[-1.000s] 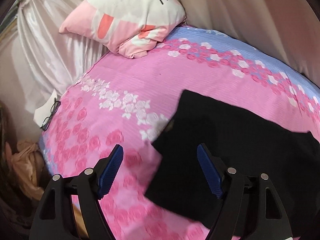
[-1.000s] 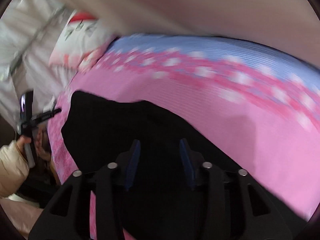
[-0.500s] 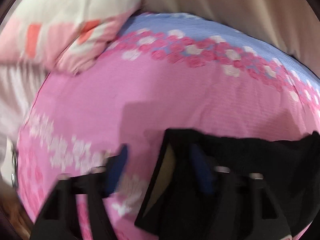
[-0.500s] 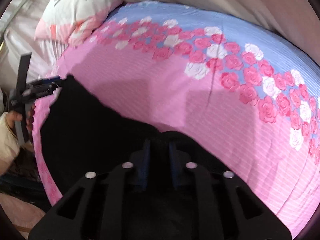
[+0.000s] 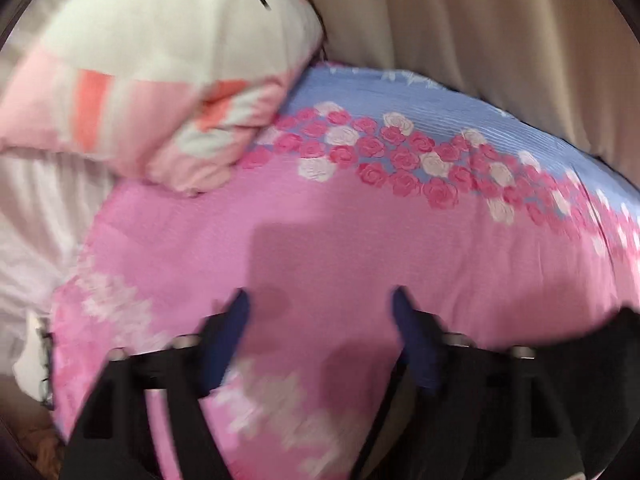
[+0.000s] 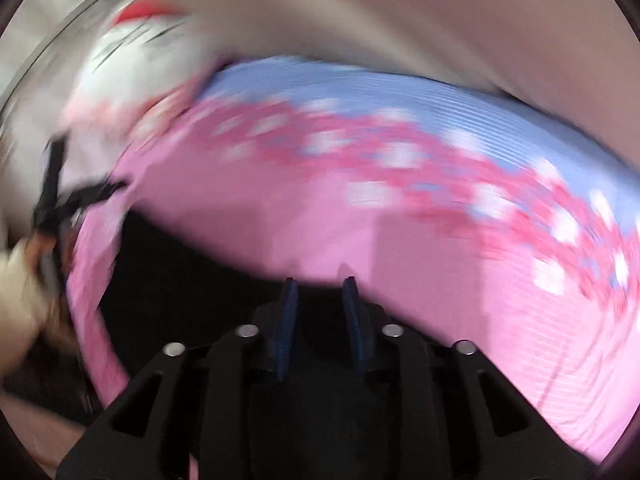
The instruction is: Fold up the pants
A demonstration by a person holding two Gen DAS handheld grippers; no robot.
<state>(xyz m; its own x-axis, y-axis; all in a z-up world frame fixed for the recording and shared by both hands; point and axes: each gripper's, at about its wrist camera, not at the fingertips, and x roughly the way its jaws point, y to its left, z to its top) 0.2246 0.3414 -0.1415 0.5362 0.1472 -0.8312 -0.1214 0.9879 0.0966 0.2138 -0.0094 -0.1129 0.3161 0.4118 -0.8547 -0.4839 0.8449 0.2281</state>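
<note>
The black pants [image 6: 192, 280] lie on the pink floral bedspread [image 6: 320, 224]. In the left wrist view only their edge shows at the lower right [image 5: 592, 360]. My left gripper [image 5: 320, 316] is open and empty over bare bedspread, to the left of the pants. My right gripper [image 6: 318, 292] has its jaws a small gap apart at the pants' far edge, with black cloth under and between them; motion blur hides whether it still grips. The left gripper also shows in the right wrist view [image 6: 80, 196], at the pants' left end.
A white and pink cat-face pillow [image 5: 160, 80] sits at the bed's far left corner. A beige curtain [image 5: 480, 32] hangs behind the bed. White sheets [image 5: 36, 220] hang off the left side. The bedspread's blue band [image 5: 400, 96] runs along the far edge.
My left gripper let go of the pants' corner and opened, moving left off the cloth. My right gripper's jaws parted slightly from nearly closed. Both views are blurred by motion.
</note>
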